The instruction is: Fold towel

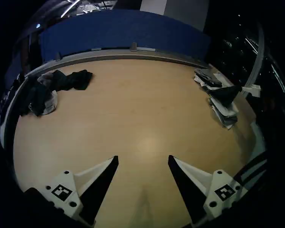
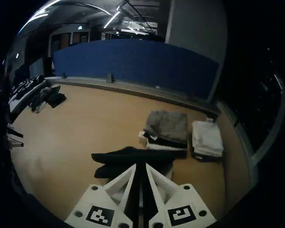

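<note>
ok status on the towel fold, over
Left gripper open over tan wooden table. Right gripper shut on black cloth towel. Folded grey and white towel stacks just beyond it.

Desk (image 1: pixel 142 106): plain light wood tone.
Partition (image 2: pixel 135 62), far edge: deep blue.
Left gripper (image 1: pixel 143 161): white, black inner faces.
Right gripper (image 2: pixel 141 167): white.
Markers (image 1: pixel 61 192): black-and-white squares.
Towel (image 2: pixel 135 155): plain black.
Folded stack (image 2: pixel 167 125), right edge: grey over white and black.
Neighbouring stack (image 2: pixel 207 138): white.
Heap (image 1: pixel 66 80), far left corner: black, dark grey.

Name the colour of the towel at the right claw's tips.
Black, or very dark; the towel shows best in the right gripper view.
</note>
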A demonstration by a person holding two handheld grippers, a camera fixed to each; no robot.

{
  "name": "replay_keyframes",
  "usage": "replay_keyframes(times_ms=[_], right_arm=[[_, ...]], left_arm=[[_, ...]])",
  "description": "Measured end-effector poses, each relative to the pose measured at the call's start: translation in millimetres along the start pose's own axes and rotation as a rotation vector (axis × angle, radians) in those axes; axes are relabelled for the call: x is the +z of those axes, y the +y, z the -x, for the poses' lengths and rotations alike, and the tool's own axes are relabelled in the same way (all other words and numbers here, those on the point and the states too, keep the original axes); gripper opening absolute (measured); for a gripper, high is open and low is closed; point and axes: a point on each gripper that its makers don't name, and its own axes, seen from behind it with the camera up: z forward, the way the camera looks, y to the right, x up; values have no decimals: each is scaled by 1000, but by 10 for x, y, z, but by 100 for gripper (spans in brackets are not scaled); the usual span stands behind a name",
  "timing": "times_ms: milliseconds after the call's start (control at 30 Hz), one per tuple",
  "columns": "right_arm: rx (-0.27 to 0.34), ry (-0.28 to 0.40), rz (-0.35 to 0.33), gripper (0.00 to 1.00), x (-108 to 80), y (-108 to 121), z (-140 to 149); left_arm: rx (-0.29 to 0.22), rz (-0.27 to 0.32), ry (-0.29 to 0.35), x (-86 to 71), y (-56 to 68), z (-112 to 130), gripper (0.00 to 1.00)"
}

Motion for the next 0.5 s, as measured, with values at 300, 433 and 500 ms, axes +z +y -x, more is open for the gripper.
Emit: replay_keyframes(times_ms=[300, 433, 500], right_arm=[[102, -75, 72, 2, -76, 293, 619], [137, -114, 103, 2, -50, 378, 845], [149, -137, 118, 2, -25, 410, 956]], left_arm=[[16, 3, -6, 2, 62, 32, 97], [18, 1, -8, -6, 56, 51, 97], [19, 0, -8, -10, 53, 62, 97]])
